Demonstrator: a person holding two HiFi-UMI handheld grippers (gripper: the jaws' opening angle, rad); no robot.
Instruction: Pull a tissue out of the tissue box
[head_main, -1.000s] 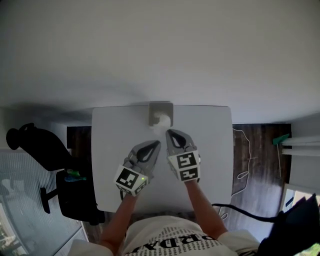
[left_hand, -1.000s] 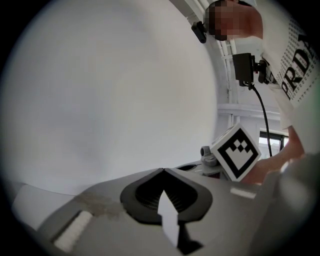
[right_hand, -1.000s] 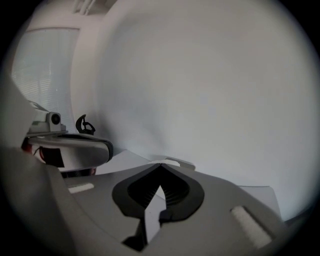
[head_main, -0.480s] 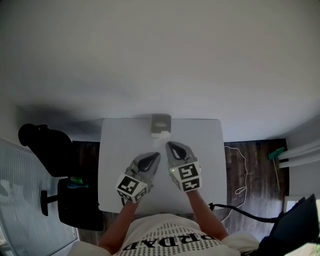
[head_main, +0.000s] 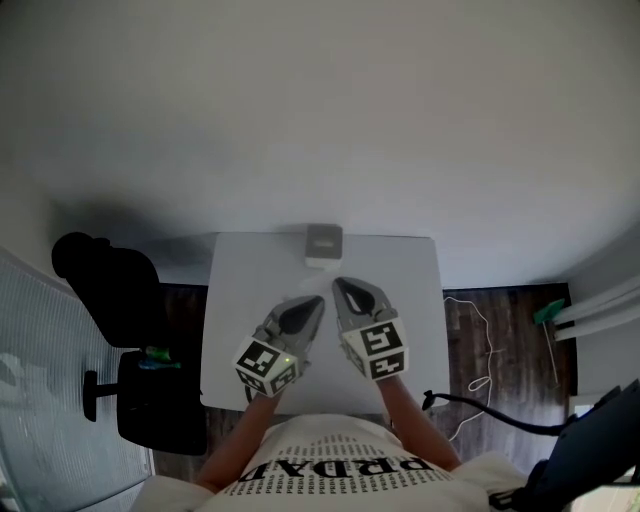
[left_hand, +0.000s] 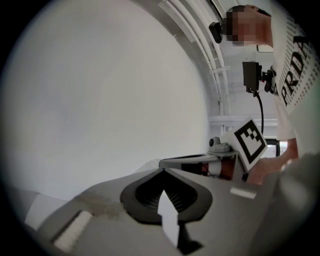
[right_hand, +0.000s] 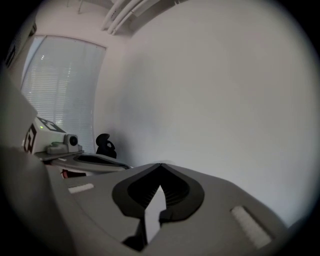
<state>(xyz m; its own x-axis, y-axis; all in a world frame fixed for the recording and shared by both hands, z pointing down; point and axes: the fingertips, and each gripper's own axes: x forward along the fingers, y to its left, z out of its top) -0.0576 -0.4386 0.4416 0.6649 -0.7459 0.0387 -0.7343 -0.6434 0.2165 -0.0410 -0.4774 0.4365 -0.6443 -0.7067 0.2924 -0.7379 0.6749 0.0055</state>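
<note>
1 tissue box (head_main: 323, 240) sits at the far edge of the white table (head_main: 235, 300), and we see a white tissue (head_main: 320, 262) showing at its near side. Both grippers are over the table nearer to us, apart from the box. The left gripper (head_main: 316, 300) and the right gripper (head_main: 338, 285) lie side by side, each with its jaws closed tip to tip on nothing. A black office chair (head_main: 105, 290) stands left of the table. A cable (head_main: 490, 425) trails on the dark wood floor (head_main: 500, 320) at the right.
</note>
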